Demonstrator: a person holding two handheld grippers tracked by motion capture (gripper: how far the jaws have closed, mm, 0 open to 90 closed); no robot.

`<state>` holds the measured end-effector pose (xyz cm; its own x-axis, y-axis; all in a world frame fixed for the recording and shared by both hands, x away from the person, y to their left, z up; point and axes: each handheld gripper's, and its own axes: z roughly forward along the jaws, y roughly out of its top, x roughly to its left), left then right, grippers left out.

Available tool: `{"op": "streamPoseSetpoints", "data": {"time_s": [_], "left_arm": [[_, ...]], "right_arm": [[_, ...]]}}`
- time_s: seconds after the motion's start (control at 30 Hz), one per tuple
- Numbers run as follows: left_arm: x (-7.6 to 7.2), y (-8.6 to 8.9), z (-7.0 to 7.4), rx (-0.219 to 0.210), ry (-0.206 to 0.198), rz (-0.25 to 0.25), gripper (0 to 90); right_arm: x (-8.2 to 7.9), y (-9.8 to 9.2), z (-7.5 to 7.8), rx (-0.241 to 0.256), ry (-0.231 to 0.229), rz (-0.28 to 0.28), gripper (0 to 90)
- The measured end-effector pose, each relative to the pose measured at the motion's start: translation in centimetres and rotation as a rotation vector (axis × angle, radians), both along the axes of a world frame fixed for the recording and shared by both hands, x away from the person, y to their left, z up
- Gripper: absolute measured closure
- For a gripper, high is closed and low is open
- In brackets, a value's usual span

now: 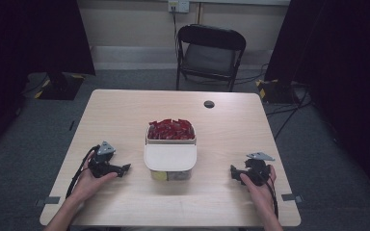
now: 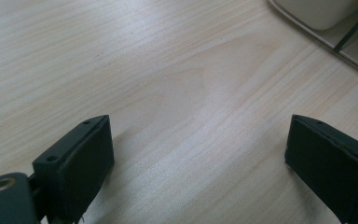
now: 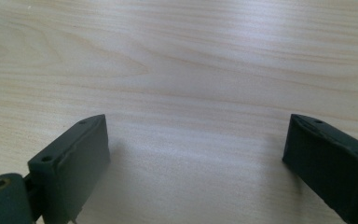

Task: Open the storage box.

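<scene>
A clear box (image 1: pixel 170 154) stands at the middle of the wooden table (image 1: pixel 120 115). Its far part is full of red pieces (image 1: pixel 170 129), and a white lid (image 1: pixel 170 157) covers its near part. My left gripper (image 1: pixel 125 168) rests on the table left of the box, jaws wide apart over bare wood (image 2: pixel 196 135). A corner of the box (image 2: pixel 326 18) shows at the top right of the left gripper view. My right gripper (image 1: pixel 233 171) rests to the right of the box, also open over bare wood (image 3: pixel 196 135).
A black folding chair (image 1: pixel 211 54) stands beyond the far table edge. A dark round hole (image 1: pixel 209 104) sits near the far edge of the table. Black stands and cables lie on the grey floor at both sides.
</scene>
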<state>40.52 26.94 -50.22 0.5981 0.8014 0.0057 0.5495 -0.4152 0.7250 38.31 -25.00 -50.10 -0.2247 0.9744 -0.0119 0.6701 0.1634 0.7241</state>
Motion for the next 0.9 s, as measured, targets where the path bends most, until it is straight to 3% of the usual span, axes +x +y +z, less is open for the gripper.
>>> {"op": "streamPoseSetpoints", "data": {"time_s": [0.53,0.67,0.9], "left_arm": [[0.0,-0.1,0.0,-0.009,0.002,0.002,7.0],[0.0,-0.1,0.0,-0.008,0.002,0.002,7.0],[0.1,-0.1,0.0,-0.008,0.002,0.000,7.0]], "right_arm": [[0.1,0.1,0.0,0.007,0.001,0.009,7.3],[0.0,0.3,0.2,0.009,-0.010,0.036,16.1],[-0.3,1.1,0.7,0.032,0.029,0.058,15.0]]}}
